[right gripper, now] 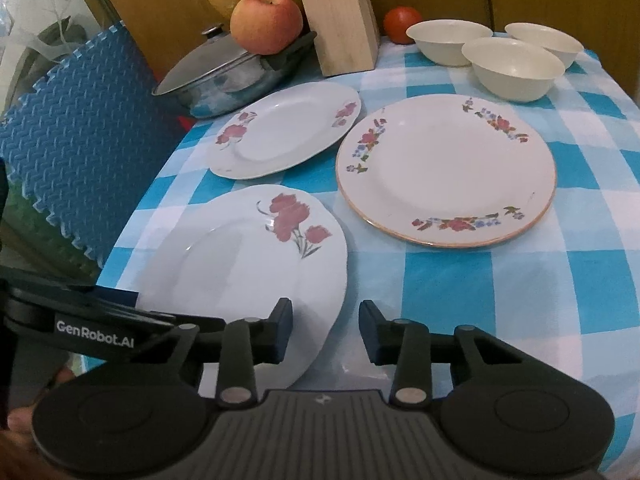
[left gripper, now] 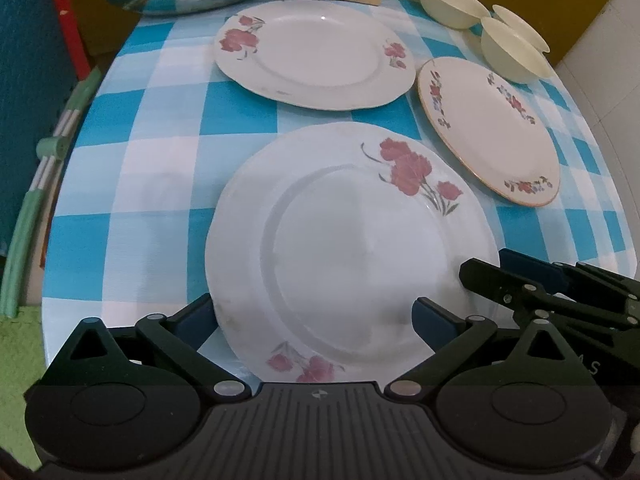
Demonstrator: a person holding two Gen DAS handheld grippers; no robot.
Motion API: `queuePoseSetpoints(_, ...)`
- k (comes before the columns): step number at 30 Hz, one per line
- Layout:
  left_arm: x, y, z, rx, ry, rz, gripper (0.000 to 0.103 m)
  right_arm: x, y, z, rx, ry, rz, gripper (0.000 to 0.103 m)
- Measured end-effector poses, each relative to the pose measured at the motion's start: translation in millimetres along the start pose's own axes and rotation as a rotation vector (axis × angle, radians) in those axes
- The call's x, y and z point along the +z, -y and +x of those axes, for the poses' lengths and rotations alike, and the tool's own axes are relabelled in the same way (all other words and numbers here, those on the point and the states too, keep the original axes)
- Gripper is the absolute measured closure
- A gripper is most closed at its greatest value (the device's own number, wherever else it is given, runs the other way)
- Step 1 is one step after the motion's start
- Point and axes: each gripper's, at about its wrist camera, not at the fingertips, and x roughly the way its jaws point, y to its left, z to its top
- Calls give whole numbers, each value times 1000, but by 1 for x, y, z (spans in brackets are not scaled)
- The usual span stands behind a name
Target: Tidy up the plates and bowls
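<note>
A white plate with red flowers [left gripper: 352, 248] [right gripper: 240, 272] lies nearest on the blue-checked cloth. My left gripper [left gripper: 316, 320] stands wide open over its near edge, one finger beside the left rim, the other above the plate. My right gripper [right gripper: 326, 336] [left gripper: 492, 268] is partly open at the plate's right rim, which passes between the pads untouched. A second red-flower plate [left gripper: 316, 52] [right gripper: 284, 128] lies behind, a gold-rimmed plate [left gripper: 488, 128] [right gripper: 448, 168] to the right. Three cream bowls [left gripper: 452, 0] [right gripper: 516, 68] stand at the back right.
A steel pot with a glass lid [right gripper: 224, 76], an apple [right gripper: 266, 22], a wooden block [right gripper: 340, 12] and a tomato [right gripper: 402, 24] line the back. A blue foam mat [right gripper: 80, 132] stands by the table's left edge. Bare cloth [right gripper: 500, 300] shows at front right.
</note>
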Motion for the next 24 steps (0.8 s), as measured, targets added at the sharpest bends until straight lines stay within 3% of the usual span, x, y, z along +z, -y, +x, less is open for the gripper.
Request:
queuePoseSetpoints(4,1,1,0,1,0,-1,1,2,3,1,11,-5,10,68)
queuePoseSetpoints(7,2,1,1,11,-2,9,1,4,2,4,28,-11,15,76)
queuePoseSetpoints(14,12,-3,3,4,-2,-10,1,3,3,2,31,-13,31,78)
queuePoseSetpoints(24,6,27,7,-3,-12,94,0,-6,25,-16,-10,-25,69,78)
